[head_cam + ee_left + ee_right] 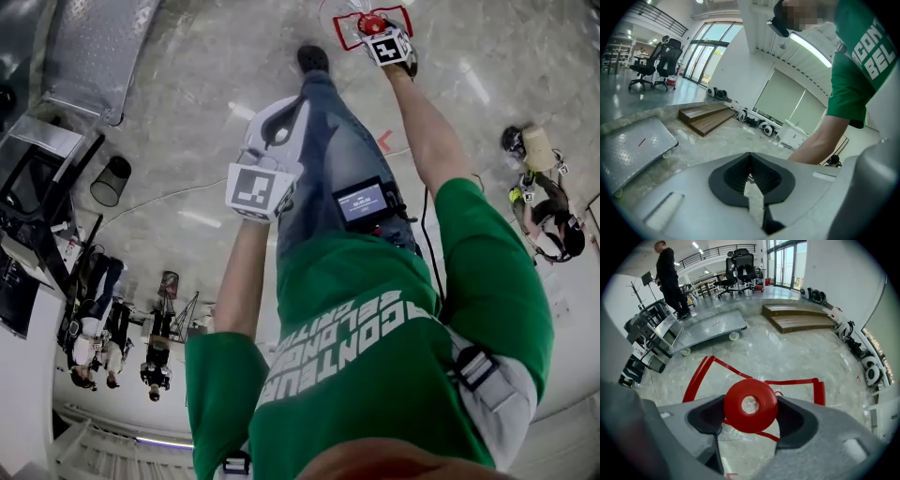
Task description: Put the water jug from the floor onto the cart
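The water jug stands on the floor; its round red cap and red carrying frame show, while its clear body is hard to make out. In the head view the cap lies at the top, just beyond my outstretched right arm. My right gripper points steeply down, open, with the cap between its wide jaws. My left gripper is shut on nothing and held above the floor, in front of my leg. The grey flat cart stands some way behind the jug, and shows in the head view and the left gripper view.
A low wooden step platform lies beyond the jug to the right. A person in black stands by an equipment rack. Office chairs stand at the back. Small wheeled machines line the right wall. A black bin stands near the cart.
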A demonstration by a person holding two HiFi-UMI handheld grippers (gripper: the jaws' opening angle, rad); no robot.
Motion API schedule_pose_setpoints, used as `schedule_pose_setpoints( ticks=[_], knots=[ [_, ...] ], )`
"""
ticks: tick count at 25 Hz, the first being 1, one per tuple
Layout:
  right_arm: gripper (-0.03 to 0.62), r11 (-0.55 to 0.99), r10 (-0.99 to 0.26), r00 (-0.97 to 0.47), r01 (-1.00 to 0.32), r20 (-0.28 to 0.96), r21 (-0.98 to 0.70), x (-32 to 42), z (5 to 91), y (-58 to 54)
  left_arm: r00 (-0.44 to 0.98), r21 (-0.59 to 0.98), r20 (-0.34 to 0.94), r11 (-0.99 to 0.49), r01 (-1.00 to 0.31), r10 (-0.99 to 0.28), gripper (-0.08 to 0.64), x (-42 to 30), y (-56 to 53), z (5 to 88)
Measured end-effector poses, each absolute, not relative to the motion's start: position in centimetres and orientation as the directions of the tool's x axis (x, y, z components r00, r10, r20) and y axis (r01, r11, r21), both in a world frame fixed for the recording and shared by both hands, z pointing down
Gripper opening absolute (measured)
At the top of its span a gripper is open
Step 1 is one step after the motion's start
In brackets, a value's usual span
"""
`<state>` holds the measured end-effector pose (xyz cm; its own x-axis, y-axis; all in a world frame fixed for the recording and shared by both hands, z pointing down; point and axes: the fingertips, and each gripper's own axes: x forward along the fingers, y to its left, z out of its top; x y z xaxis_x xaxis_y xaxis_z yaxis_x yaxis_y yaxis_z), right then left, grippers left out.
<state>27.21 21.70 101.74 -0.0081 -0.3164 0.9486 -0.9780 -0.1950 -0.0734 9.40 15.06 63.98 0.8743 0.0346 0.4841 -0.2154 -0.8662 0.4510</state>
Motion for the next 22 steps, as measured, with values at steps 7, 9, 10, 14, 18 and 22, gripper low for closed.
schedule_pose_setpoints(
  ticks=[7, 9, 10, 14, 18, 22],
  knots=[
    [0.301, -0.196, -0.293, 0.023, -0.980, 0.956, -0.036, 28.3, 100.3, 23.4, 0.876, 0.459, 0.482, -0.862, -0.217, 0.036, 0.017, 10.2, 16.7, 62.4],
    [0.301, -0.202, -0.283, 0.020, -0.979, 0.959, -0.040, 27.7, 100.8, 22.7, 0.875, 0.452, 0.484, -0.864, -0.222, 0.028, 0.017, 9.8, 15.4, 62.8],
    [0.301, -0.206, -0.284, 0.020, -0.978, 0.959, -0.040, 27.7, 100.8, 22.4, 0.877, 0.447, 0.481, -0.866, -0.223, 0.022, 0.017, 9.7, 14.7, 62.9],
    [0.301, -0.224, -0.268, 0.040, -0.974, 0.962, -0.022, 29.0, 98.4, 22.8, 0.894, 0.420, 0.448, -0.879, -0.224, -0.014, 0.017, 9.8, 13.4, 61.7],
    [0.301, -0.183, -0.324, 0.029, -0.983, 0.946, -0.032, 28.8, 92.9, 23.2, 0.904, 0.396, 0.425, -0.890, -0.225, -0.040, 0.017, 9.4, 13.7, 58.4],
    [0.301, -0.138, -0.378, 0.029, -0.990, 0.925, -0.025, 28.5, 85.6, 24.2, 0.917, 0.364, 0.394, -0.905, -0.222, -0.066, 0.017, 8.7, 14.3, 54.5]
  ],
)
